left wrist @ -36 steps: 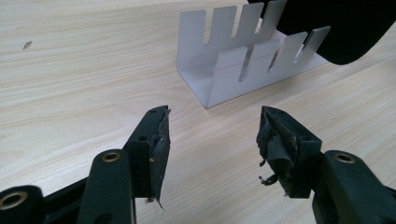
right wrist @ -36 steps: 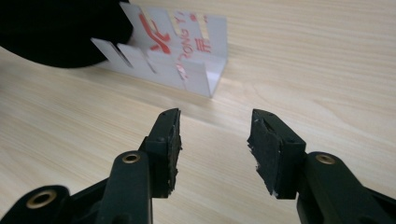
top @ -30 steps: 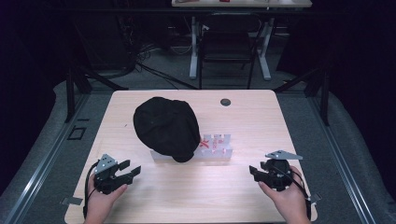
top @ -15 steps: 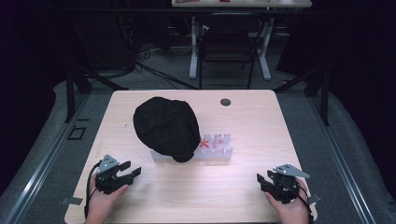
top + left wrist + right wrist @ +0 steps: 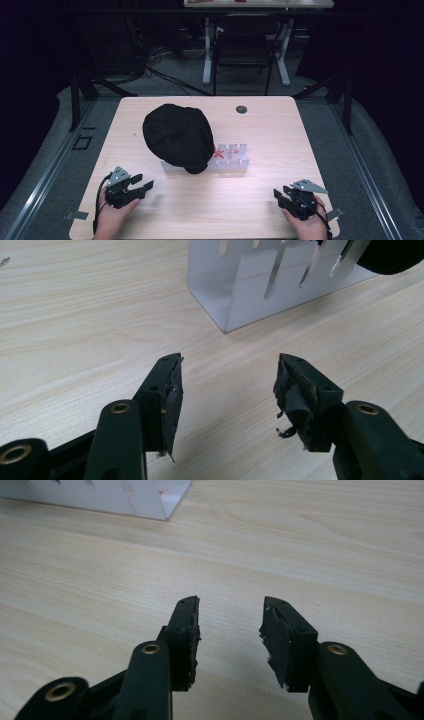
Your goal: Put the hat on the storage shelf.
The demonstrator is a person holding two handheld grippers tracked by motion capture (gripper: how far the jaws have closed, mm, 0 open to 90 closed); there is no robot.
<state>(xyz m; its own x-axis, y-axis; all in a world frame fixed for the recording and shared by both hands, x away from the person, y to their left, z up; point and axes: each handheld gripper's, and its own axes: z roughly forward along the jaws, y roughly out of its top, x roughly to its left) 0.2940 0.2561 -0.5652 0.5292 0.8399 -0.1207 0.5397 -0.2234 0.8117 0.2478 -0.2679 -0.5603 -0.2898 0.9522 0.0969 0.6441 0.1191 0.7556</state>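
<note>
High view: right claw (image 5: 286, 196) has sunk toward the table (image 5: 260, 215), apparently resting, jaws narrowing yet released, holding nothing.

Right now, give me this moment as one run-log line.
left gripper: open, empty, low over table | right gripper: jaws just been closing, nothing between | black cap: on clear stand, untouched

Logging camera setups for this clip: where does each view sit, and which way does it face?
High view: above the person's side, looking forward and down on the light wooden table; both hands show, with the left gripper and right gripper.
Left gripper view: along its open jaws toward the clear slotted acrylic stand.
Right gripper view: along its open, empty, just-narrowed jaws.
All share the stand.
</note>
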